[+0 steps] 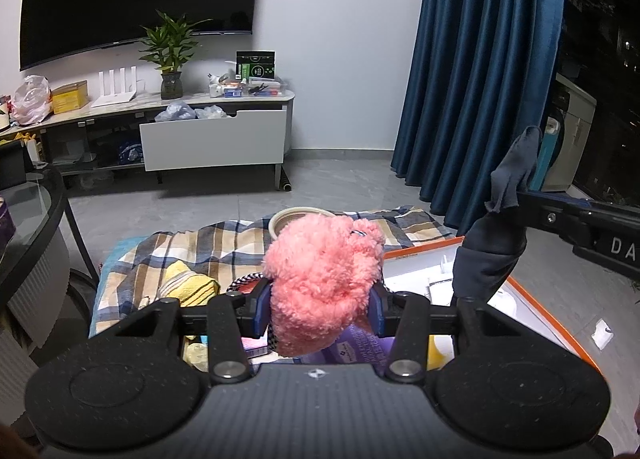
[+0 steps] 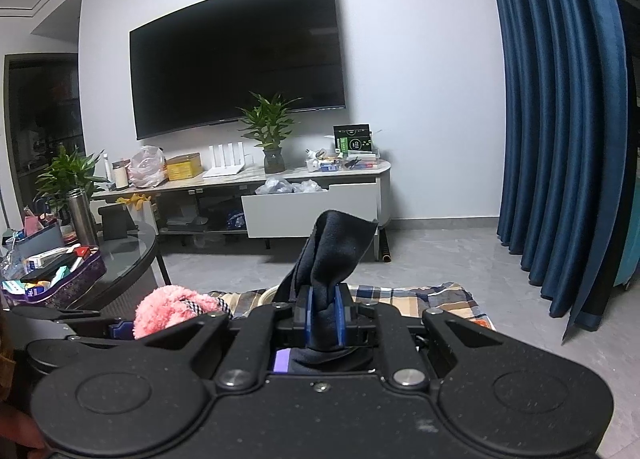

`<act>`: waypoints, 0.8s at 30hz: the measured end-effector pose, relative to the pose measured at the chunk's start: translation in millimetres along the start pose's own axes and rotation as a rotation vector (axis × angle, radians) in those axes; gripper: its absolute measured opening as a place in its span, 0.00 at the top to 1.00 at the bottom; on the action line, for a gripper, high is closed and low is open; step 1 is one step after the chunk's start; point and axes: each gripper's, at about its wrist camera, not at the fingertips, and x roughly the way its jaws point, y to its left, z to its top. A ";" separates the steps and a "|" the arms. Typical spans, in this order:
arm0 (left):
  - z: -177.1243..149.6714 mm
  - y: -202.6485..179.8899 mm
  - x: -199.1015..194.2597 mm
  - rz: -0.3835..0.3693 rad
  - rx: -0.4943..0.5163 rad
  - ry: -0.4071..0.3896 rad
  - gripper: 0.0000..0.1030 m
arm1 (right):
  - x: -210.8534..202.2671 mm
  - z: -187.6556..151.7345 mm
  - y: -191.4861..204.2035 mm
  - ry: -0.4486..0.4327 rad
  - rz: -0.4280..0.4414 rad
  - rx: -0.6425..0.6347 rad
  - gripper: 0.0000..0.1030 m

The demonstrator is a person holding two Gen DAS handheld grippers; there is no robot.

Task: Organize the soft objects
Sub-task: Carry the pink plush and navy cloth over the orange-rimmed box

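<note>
While both soft things hang in the air, the pink plush toy (image 1: 324, 279) sits clamped between the blue pads of the left gripper (image 1: 320, 313), its bulk bulging above and below the pinch. The dark cloth (image 2: 326, 259) is squeezed between the closed jaws of the right gripper (image 2: 323, 315), one end standing up in a peak, the rest drooping beneath the tool. Seen from the left wrist, that cloth hangs over the white box with the orange rim (image 1: 520, 287), just to the right of the toy.

Below the two tools lies a plaid blanket (image 1: 200, 247), spread on the grey floor, carrying a folded yellow towel (image 1: 188, 287) and a round pale bowl (image 1: 288, 217) behind the toy. A glass table (image 2: 128, 255) stands to the left; a blue curtain (image 2: 560, 119) hangs to the right.

Likely hazards, as judged from this arrangement:
- The toy is held by compressible fleece only; a quick swing could let it slide out of the pads.
- The cloth's drooping end may drag on the box rim or snag the other tool, since the two grippers work close together.
- Released from this height, either thing may land askew, half in and half out of the box.
</note>
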 end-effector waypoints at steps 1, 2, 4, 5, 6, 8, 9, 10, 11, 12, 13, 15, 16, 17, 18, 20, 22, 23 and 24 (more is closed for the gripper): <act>-0.1 -0.9 0.3 -0.002 0.001 0.000 0.55 | 0.0 -0.1 -0.6 0.000 -0.002 0.000 0.86; -0.2 -1.7 0.5 -0.003 0.003 0.000 0.55 | -0.3 -0.4 -1.6 0.000 -0.005 0.001 0.86; -0.4 -2.1 0.4 -0.008 0.007 0.001 0.55 | -0.2 -0.4 -2.3 0.000 -0.009 0.004 0.86; 0.8 -3.4 1.4 -0.008 0.008 0.001 0.55 | -0.5 -0.7 -4.3 -0.001 -0.011 0.006 0.86; 1.0 -4.6 1.9 -0.011 0.010 0.001 0.55 | -0.5 -0.9 -5.4 -0.001 -0.013 0.009 0.86; 1.9 -5.5 3.2 -0.014 0.013 0.002 0.55 | -0.9 -1.7 -8.0 -0.001 -0.016 0.012 0.86; 1.9 -6.3 3.5 -0.015 0.015 0.001 0.55 | -1.0 -2.0 -8.8 0.000 -0.018 0.013 0.86; 1.5 -7.2 3.4 -0.018 0.015 0.002 0.55 | -0.7 -1.7 -9.1 -0.001 -0.019 0.014 0.86; 1.6 -8.0 3.8 -0.021 0.016 0.002 0.55 | -0.7 -1.9 -9.8 -0.001 -0.021 0.015 0.86; 1.3 -8.4 3.9 -0.023 0.018 0.002 0.55 | -0.7 -2.1 -10.5 0.000 -0.023 0.017 0.86; 1.4 -9.7 4.2 -0.024 0.020 0.002 0.55 | -0.9 -2.2 -11.3 0.000 -0.025 0.017 0.86; 0.9 -12.0 4.6 -0.029 0.021 0.002 0.55 | -1.6 -2.4 -13.4 -0.001 -0.028 0.020 0.86; 0.9 -13.2 4.8 -0.031 0.024 0.002 0.55 | -1.1 -2.0 -13.4 0.000 -0.031 0.020 0.86; 1.0 -14.4 5.2 -0.032 0.026 0.002 0.55 | -0.7 -1.6 -10.3 -0.001 -0.034 0.021 0.86; 1.1 -15.6 5.5 -0.035 0.028 0.003 0.55 | -0.5 -1.6 -11.0 -0.001 -0.037 0.022 0.86; 1.4 -17.3 6.7 -0.038 0.030 0.003 0.55 | 0.0 -1.7 -12.2 0.000 -0.041 0.025 0.86; 1.3 -19.3 7.2 -0.042 0.034 0.004 0.55 | -0.1 -2.7 -13.7 -0.001 -0.046 0.028 0.86; 1.3 -20.1 7.6 -0.044 0.035 0.004 0.55 | 0.4 -3.0 -13.1 -0.001 -0.049 0.029 0.86; 1.3 -21.0 8.0 -0.045 0.036 0.004 0.55 | 0.5 -3.4 -13.4 -0.001 -0.052 0.030 0.86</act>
